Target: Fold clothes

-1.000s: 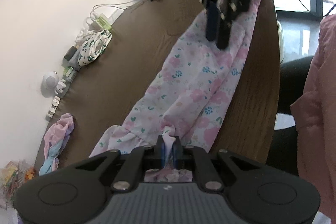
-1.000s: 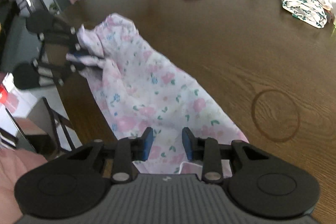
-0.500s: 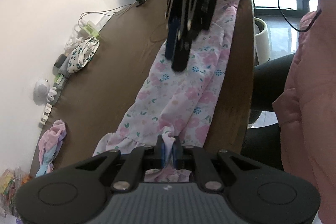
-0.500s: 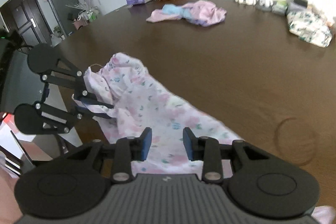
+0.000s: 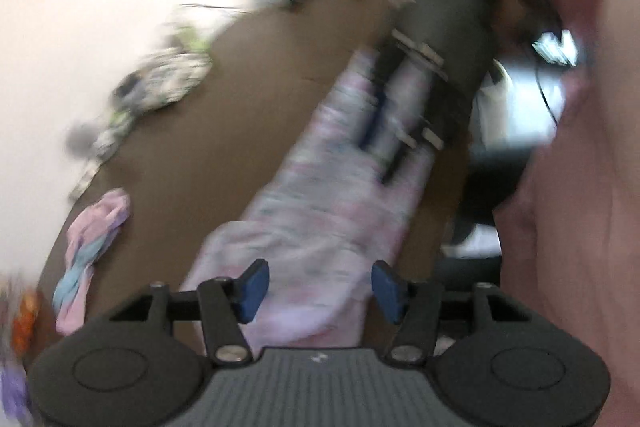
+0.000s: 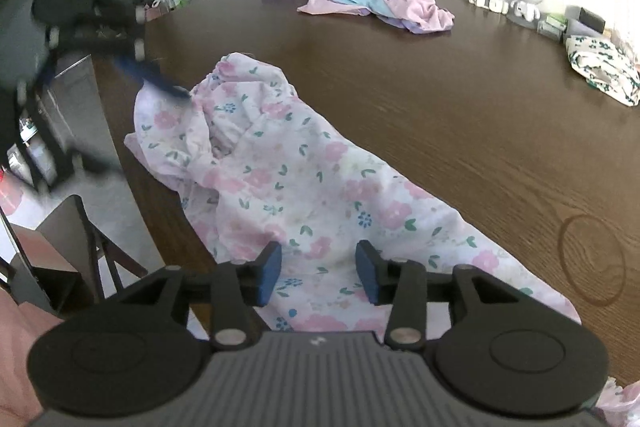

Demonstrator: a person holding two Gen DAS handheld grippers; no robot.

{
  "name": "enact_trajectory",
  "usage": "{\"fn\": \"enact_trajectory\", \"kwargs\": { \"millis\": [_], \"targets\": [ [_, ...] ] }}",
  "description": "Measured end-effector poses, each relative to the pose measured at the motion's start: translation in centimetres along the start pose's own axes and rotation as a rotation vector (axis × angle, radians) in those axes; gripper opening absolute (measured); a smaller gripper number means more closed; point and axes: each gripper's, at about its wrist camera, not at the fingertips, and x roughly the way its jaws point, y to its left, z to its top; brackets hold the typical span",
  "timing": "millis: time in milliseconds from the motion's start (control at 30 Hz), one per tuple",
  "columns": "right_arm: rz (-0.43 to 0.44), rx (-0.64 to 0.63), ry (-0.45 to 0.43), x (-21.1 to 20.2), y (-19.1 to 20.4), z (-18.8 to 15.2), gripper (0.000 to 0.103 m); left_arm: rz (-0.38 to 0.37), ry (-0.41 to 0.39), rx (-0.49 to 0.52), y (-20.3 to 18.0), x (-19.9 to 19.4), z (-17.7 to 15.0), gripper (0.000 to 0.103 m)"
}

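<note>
Floral garment (image 6: 304, 187), pale pink with small flowers, lies in a long rumpled strip along the near left edge of a dark brown wooden surface (image 6: 460, 99), its far end bunched into a heap. Far across the surface lie a crumpled pink and blue cloth (image 6: 384, 9) and, to the right, a green-patterned white cloth (image 6: 604, 67). The left gripper (image 5: 316, 287) has just been opening; its blue pads stand apart with the garment's end loose between them, no longer pinched. The right gripper (image 6: 318, 273) has also just been opening a little and hovers with its pads apart above the near end of the cloth, holding nothing. The left wrist view is badly blurred. Likely risk: with both ends free and part of the fabric close to the surface edge, the garment could slide off, or a careless regrasp could catch several layers and spoil the fold.
</note>
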Motion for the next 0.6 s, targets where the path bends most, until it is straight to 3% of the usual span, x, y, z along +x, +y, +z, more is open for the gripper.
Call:
{"fn": "enact_trajectory", "kwargs": {
  "millis": [100,167,233,300,367,500,600],
  "targets": [
    [-0.011,-0.015,-0.017,-0.1,0.6,-0.4,0.05,0.038,-0.081,-0.197,2.7,-1.0,0.9,0.065],
    [-0.019,-0.017,-0.029,-0.2,1.0,-0.6,0.053,0.057,-0.083,-0.259,3.0,0.0,1.9,0.064],
    [-0.029,-0.009,-0.04,-0.2,1.2,-0.7,0.055,0.047,-0.06,-0.278,2.3,2.0,3.0,0.058],
    [-0.038,0.005,-0.053,-0.2,1.3,-0.8,0.057,0.035,-0.018,-0.272,0.9,4.5,3.9,0.04],
    [-0.041,0.019,-0.07,-0.2,1.5,-1.1,0.059,0.06,0.045,-0.262,-0.7,7.1,4.5,0.028],
    [-0.047,0.015,-0.09,-0.4,1.5,-1.5,0.059,0.094,0.101,-0.292,-1.9,9.7,3.3,0.027],
    [-0.047,0.013,-0.098,-0.8,1.4,-1.9,0.059,0.102,0.083,-0.349,-1.3,9.4,1.9,0.027]
  ]
}}
